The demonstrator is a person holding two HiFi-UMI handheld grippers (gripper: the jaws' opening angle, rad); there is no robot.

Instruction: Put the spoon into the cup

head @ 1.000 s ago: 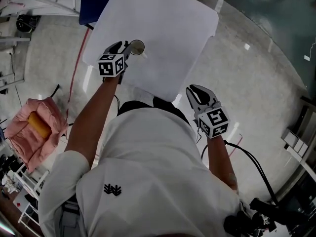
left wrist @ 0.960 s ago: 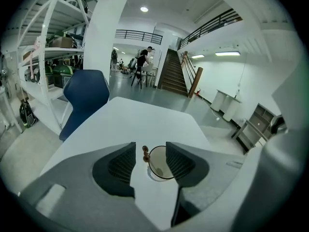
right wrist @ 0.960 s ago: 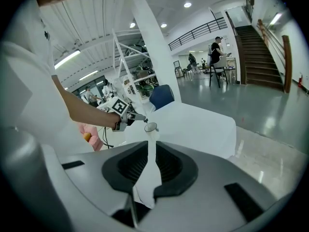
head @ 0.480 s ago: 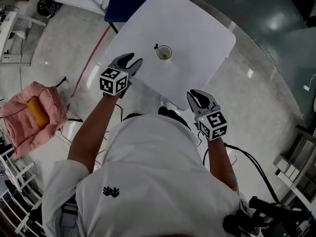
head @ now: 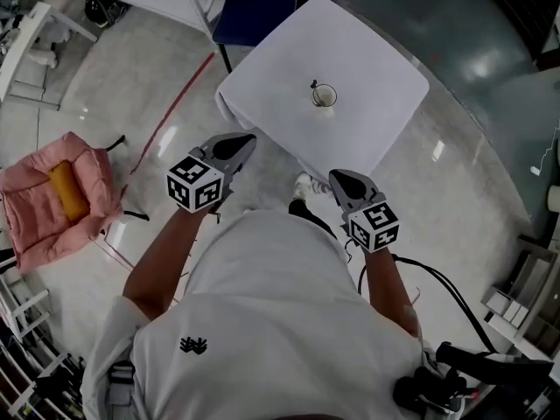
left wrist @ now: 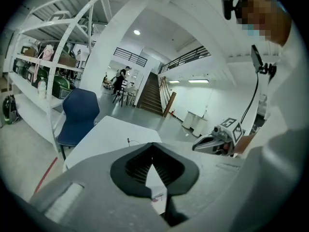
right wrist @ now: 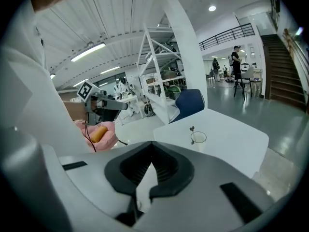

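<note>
the cup (head: pixel 323 95) stands near the middle of the white desk (head: pixel 372 46). the spoon (head: pixel 314 85) is in it, handle end poking up over the cup's far-left rim.

your left tool (head: pixel 248 140) is off the desk, just past its near-left edge and well apart from the cup. its jaws have just been closing and sit pressed together, nothing between them.

your right tool (head: pixel 336 177) is also off the desk, past its near edge and over the floor. its jaws have just been closing too: pressed together, nothing between them.

the two tools are apart from each other, both pointing toward the desk.

a blue chair (head: pixel 258 3) is at the far-left side of the desk. a pink cushion (head: pixel 31 208) is on the floor well to the left, with a yellow roll (head: pixel 67 191) lying on it.
</note>
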